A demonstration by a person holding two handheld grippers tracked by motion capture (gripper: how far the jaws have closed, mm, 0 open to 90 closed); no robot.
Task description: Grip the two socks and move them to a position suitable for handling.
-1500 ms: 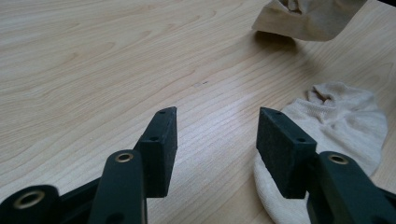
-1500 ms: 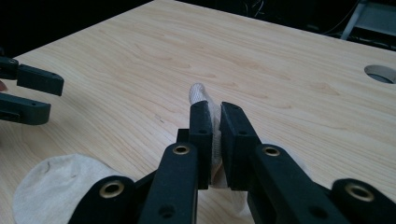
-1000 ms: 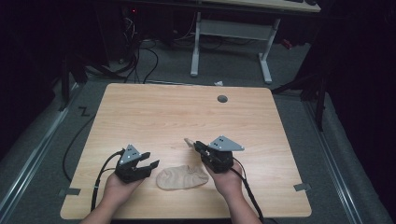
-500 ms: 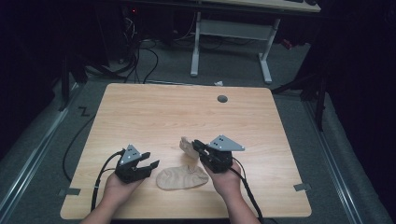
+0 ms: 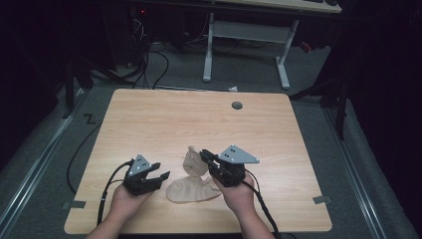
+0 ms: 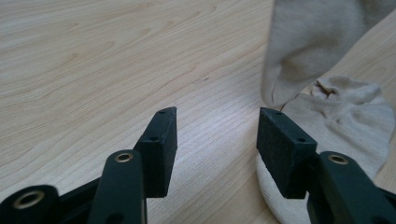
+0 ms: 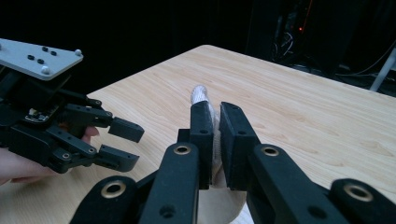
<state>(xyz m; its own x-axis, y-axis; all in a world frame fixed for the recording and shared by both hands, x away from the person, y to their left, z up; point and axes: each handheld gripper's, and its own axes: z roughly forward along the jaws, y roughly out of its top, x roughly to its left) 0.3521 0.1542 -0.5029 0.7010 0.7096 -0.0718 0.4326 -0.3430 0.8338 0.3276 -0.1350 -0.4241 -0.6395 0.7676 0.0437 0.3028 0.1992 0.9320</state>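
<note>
A beige sock [image 5: 191,162] hangs above the table front, and my right gripper [image 5: 205,156] is shut on it. In the right gripper view the sock's tip [image 7: 201,93] pokes out above my right gripper [image 7: 215,108]. More beige sock fabric [image 5: 191,191] lies flat on the wood just below; I cannot tell whether it is a second sock. My left gripper [image 5: 161,170] stands open to the left of it, holding nothing. In the left gripper view my left gripper [image 6: 217,116] has bare wood between its jaws, with the flat fabric [image 6: 345,116] and the hanging sock [image 6: 303,46] to the right.
The wooden table [image 5: 199,119] has a round cable hole [image 5: 237,105] near its far edge. Beyond it stand a white desk frame [image 5: 246,35] and floor cables [image 5: 149,59]. My left gripper [image 7: 119,140] appears open at the left of the right gripper view.
My right gripper has lifted the sock higher off the table, so more of it hangs free. The left gripper has stayed where it was, open.
</note>
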